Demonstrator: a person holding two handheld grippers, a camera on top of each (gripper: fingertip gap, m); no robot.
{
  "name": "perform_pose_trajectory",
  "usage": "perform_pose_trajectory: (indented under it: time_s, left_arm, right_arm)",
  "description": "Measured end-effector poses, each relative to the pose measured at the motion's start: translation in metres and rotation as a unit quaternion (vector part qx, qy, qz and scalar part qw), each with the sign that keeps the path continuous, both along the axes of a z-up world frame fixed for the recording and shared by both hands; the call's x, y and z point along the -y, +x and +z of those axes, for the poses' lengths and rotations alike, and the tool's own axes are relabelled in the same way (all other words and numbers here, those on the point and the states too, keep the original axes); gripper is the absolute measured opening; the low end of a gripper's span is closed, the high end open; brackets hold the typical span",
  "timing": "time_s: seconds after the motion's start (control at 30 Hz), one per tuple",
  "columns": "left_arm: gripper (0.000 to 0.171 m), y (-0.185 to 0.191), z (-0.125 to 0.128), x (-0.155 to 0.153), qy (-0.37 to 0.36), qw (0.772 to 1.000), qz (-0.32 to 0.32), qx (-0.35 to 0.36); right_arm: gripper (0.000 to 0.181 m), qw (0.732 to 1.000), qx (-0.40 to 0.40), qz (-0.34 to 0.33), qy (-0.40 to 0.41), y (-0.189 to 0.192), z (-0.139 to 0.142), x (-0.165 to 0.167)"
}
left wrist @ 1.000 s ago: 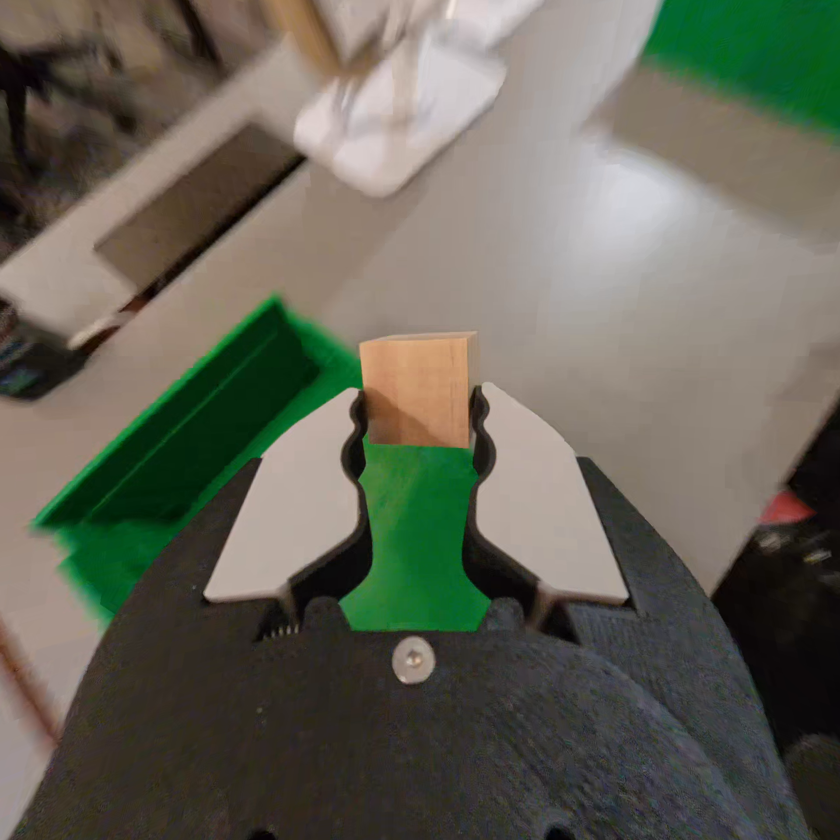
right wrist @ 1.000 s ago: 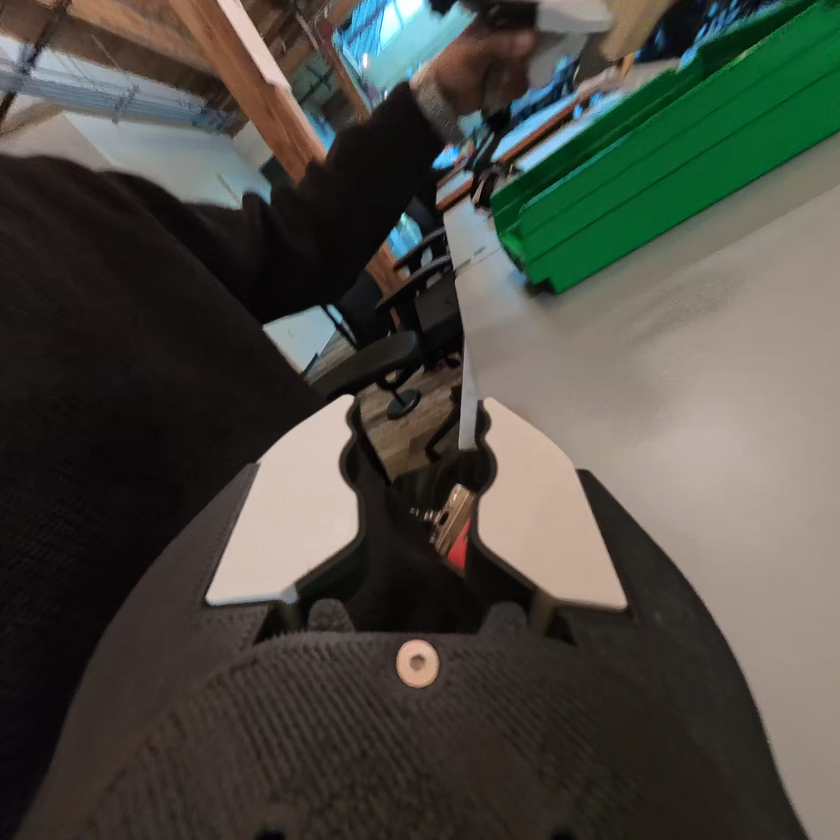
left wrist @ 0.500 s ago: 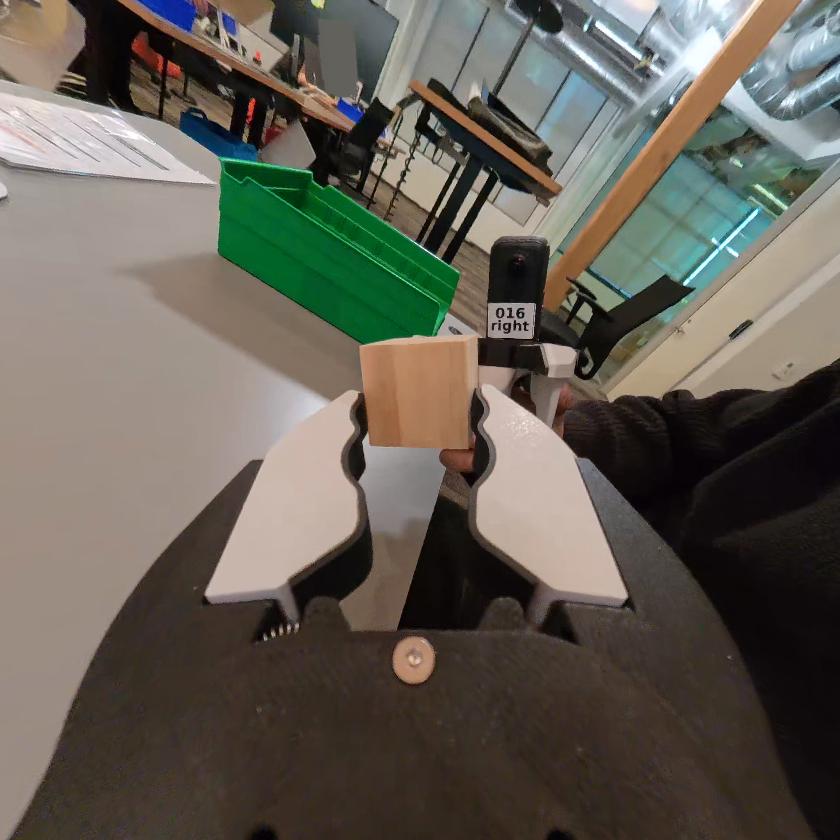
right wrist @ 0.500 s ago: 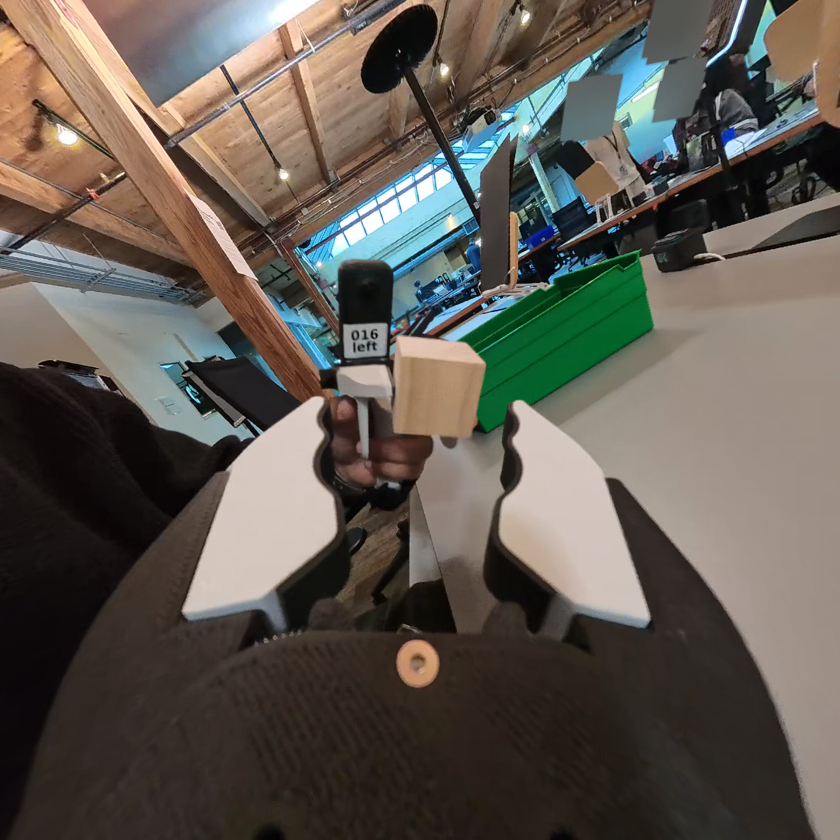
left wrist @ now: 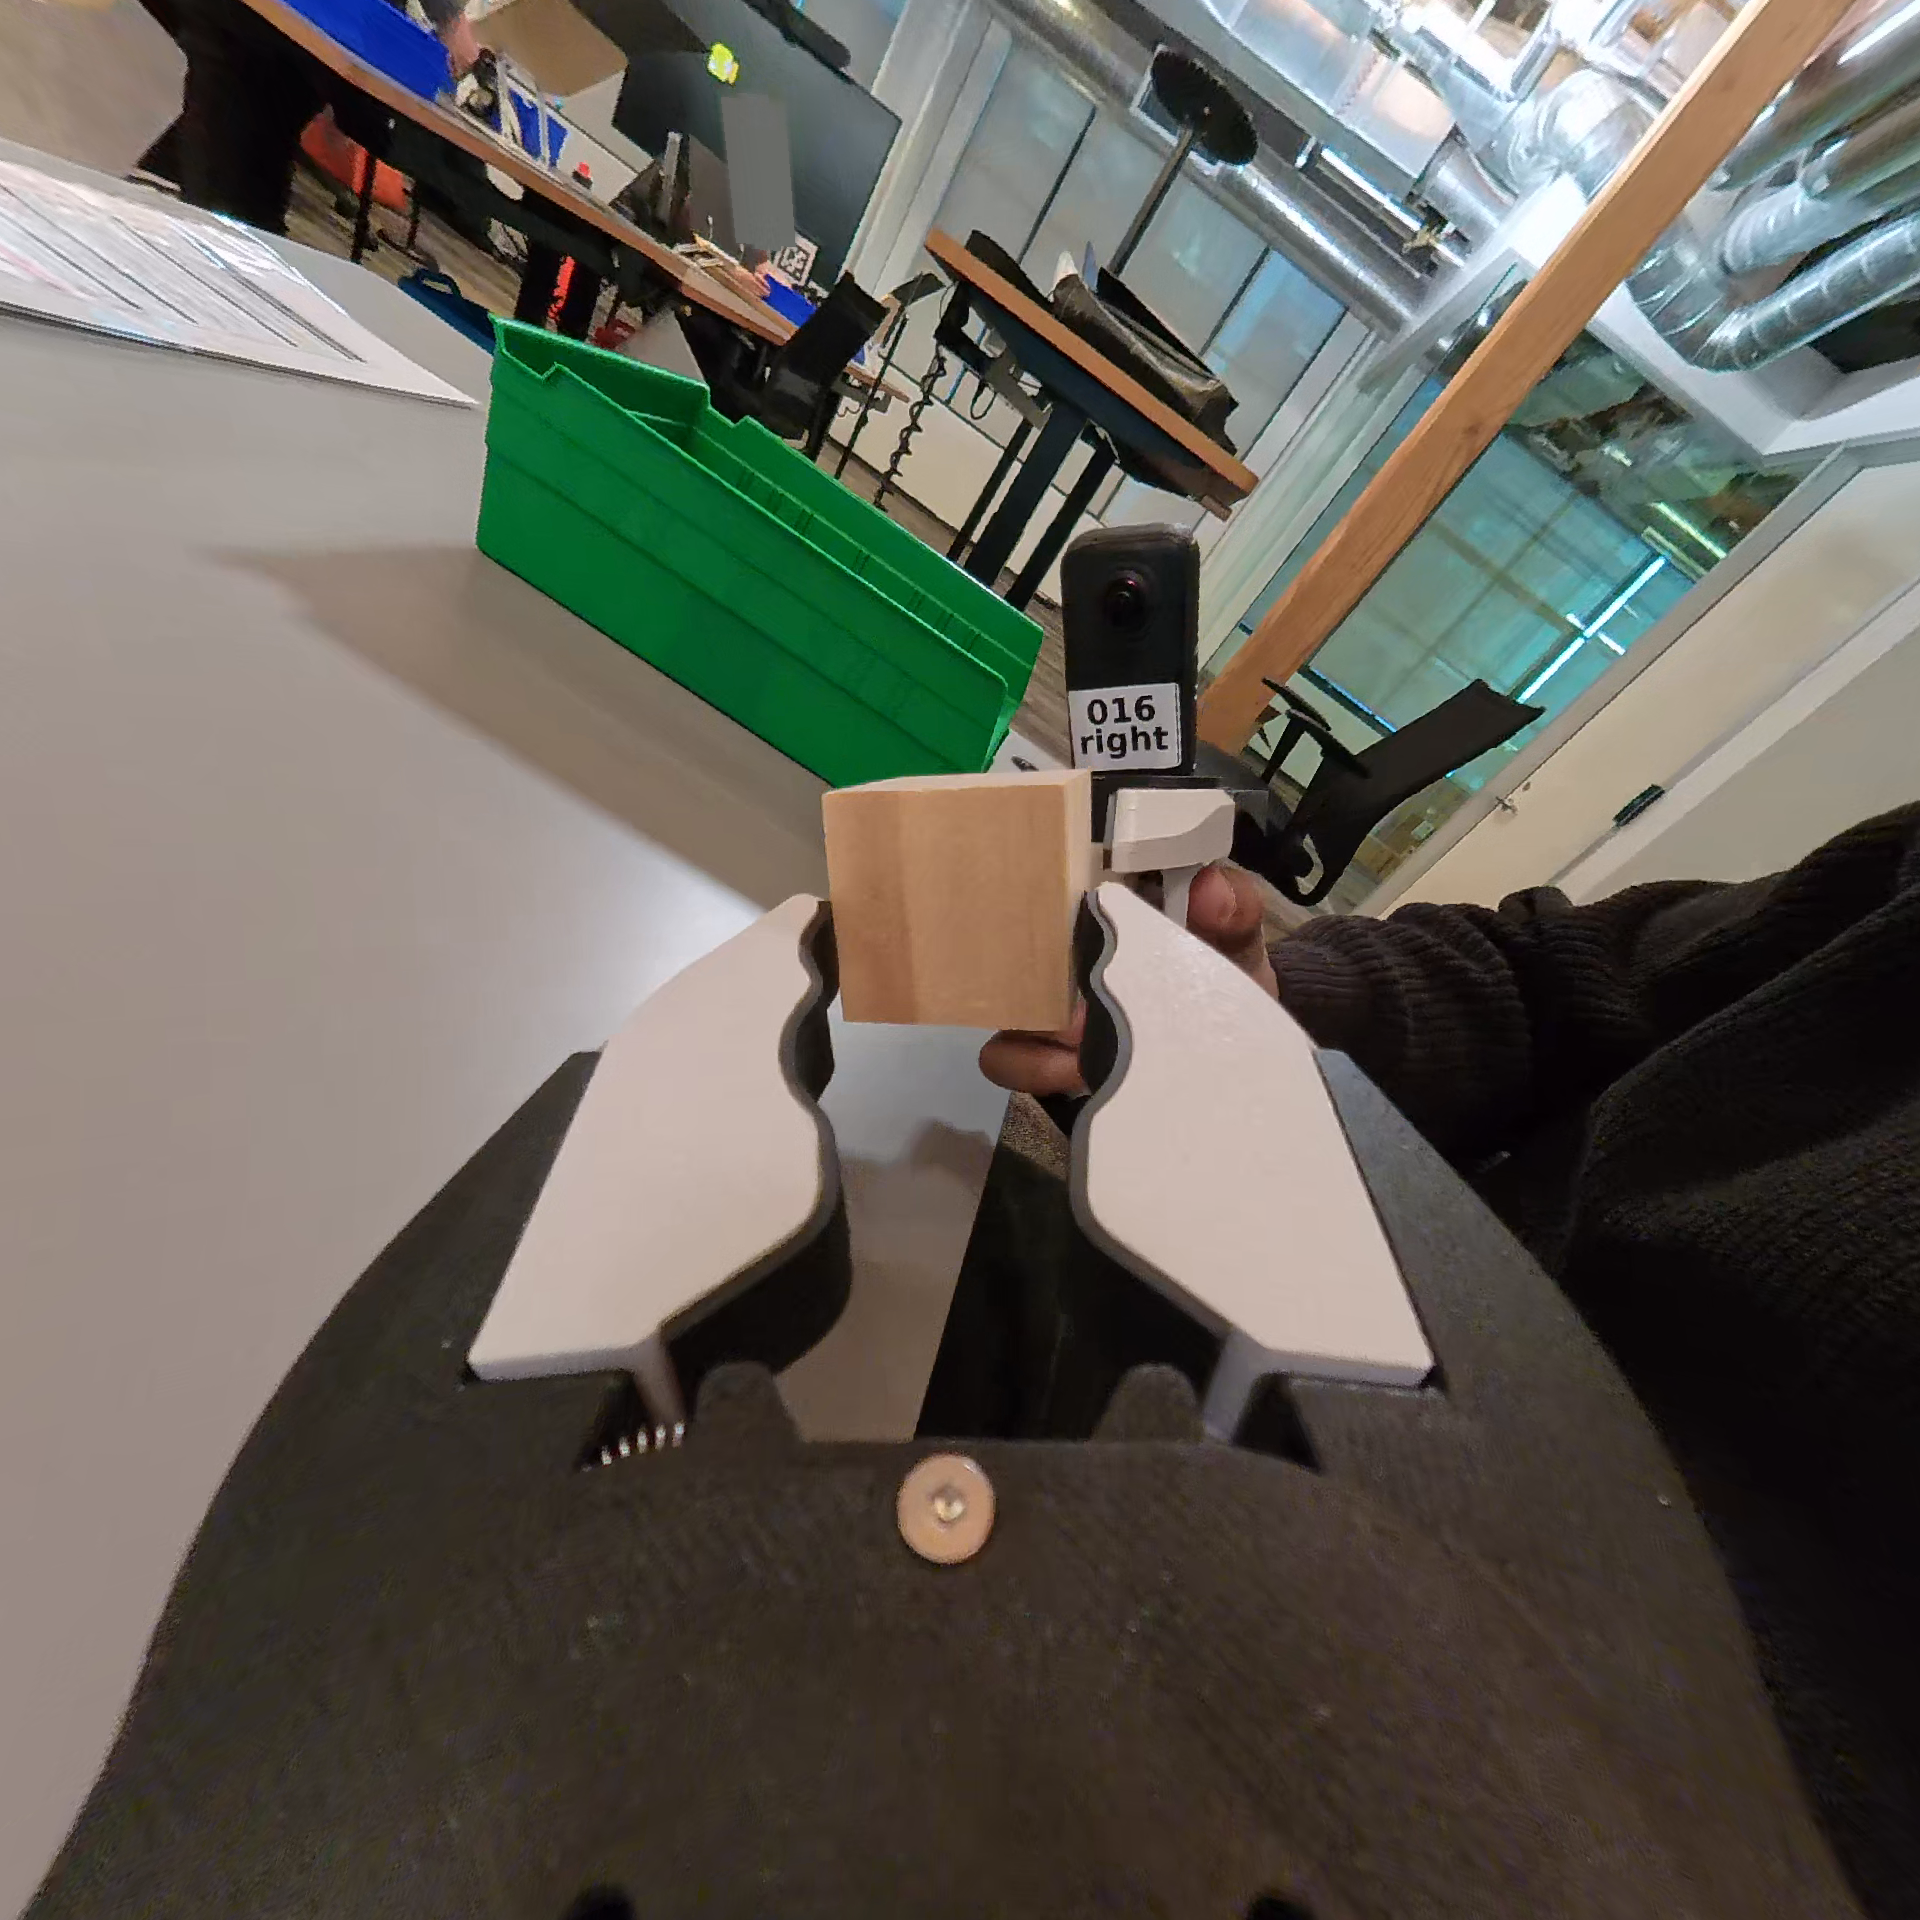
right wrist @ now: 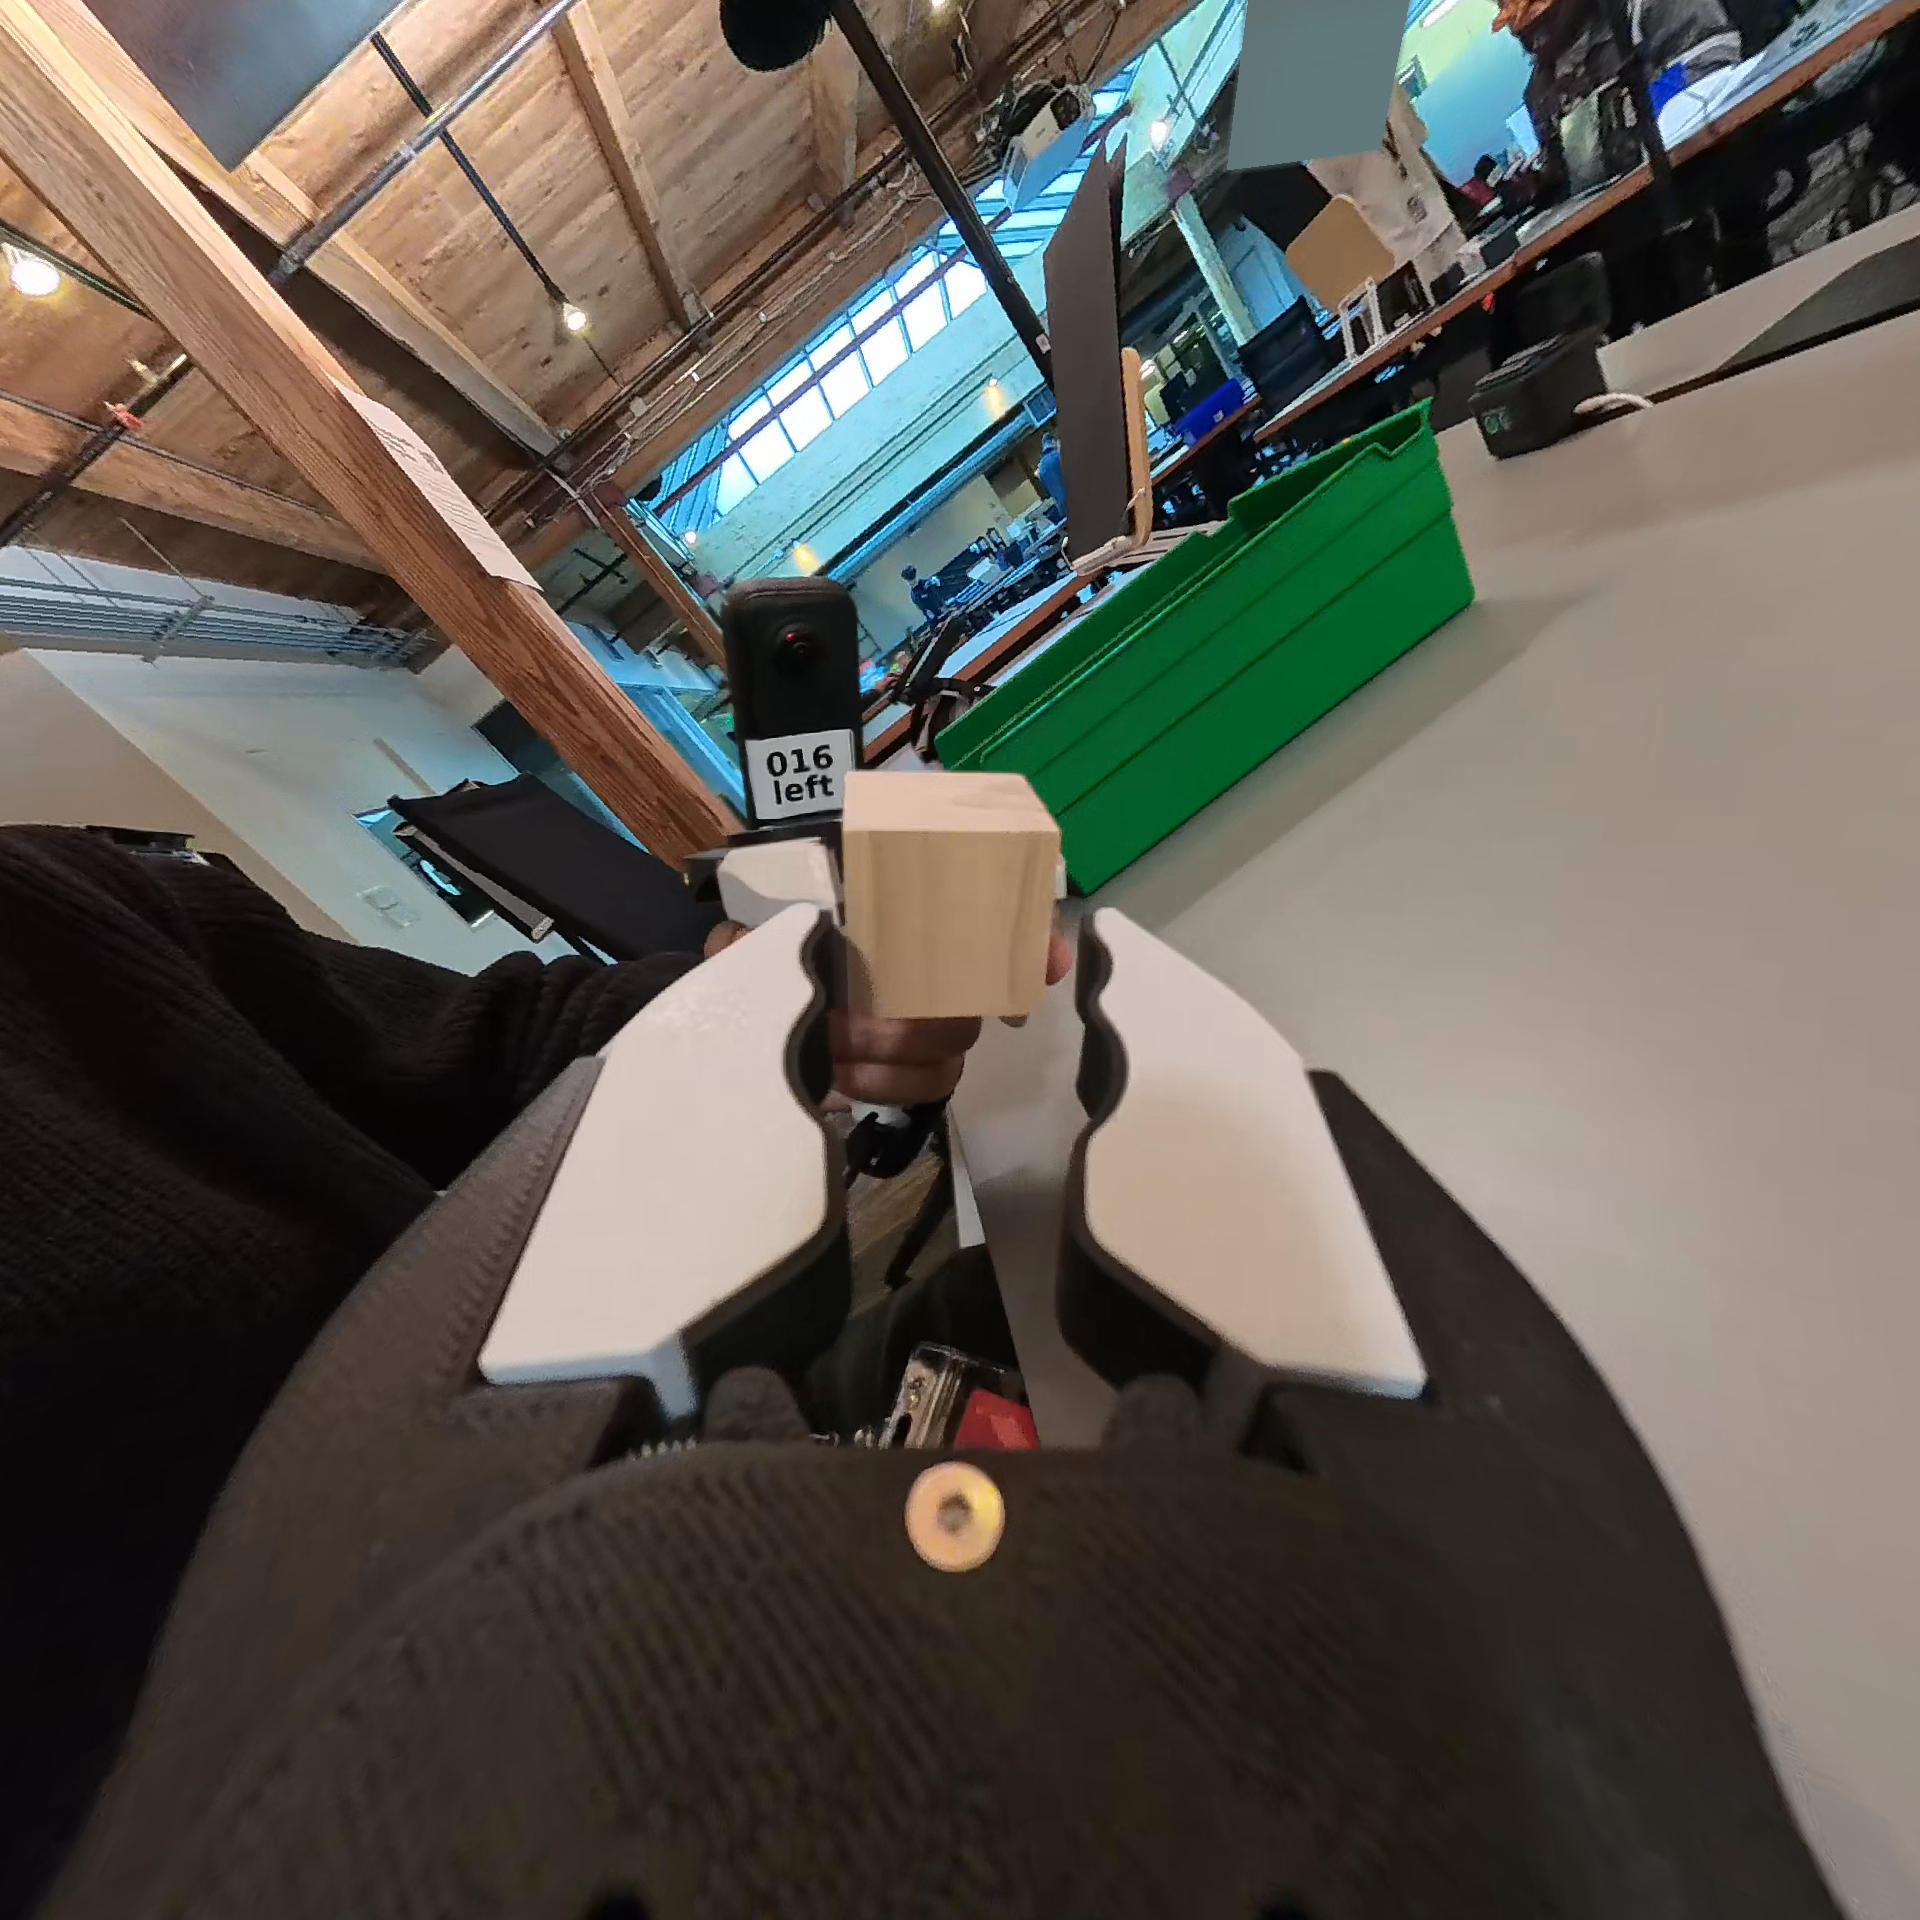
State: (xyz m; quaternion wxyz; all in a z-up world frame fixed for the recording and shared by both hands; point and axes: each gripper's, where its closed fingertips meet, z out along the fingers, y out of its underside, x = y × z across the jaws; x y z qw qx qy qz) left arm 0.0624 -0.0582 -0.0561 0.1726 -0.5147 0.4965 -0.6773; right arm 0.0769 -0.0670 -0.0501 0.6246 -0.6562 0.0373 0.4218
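Observation:
My left gripper (left wrist: 956, 935) is shut on a pale wooden cube (left wrist: 951, 904) and holds it in the air above the near edge of the grey table (left wrist: 260, 831). My right gripper (right wrist: 951, 935) faces it with its jaws open. In the right wrist view the cube (right wrist: 945, 899) sits at the level of the fingertips: it is against the left fingertip (right wrist: 800, 945), with a small gap to the right one. The right gripper's white body (left wrist: 1164, 831) and black camera show just behind the cube in the left wrist view. The left gripper's camera (right wrist: 795, 675) shows behind the cube in the right wrist view.
A green plastic bin (left wrist: 727, 582) stands on the table beyond the cube; it also shows in the right wrist view (right wrist: 1226, 665). A printed sheet (left wrist: 156, 281) lies at the far left. A small black case (right wrist: 1538, 400) sits at the far right. A person's dark sleeves (left wrist: 1662, 1091) frame both views.
The two grippers have come closer together. The cube now sits between the right gripper's fingertips, and those jaws have narrowed a little. The left gripper still holds the cube.

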Motion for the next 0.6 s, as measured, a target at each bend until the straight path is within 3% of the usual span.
perform_pose_trajectory:
  time_s: [0.6]
  left_arm:
    - [0.045, 0.0013, -0.0025, -0.0007, -0.026, 1.000, 0.004, 0.006]
  right_arm:
    - [0.040, 0.999, -0.024, 0.029, -0.019, -0.0059, -0.0061, -0.0006]
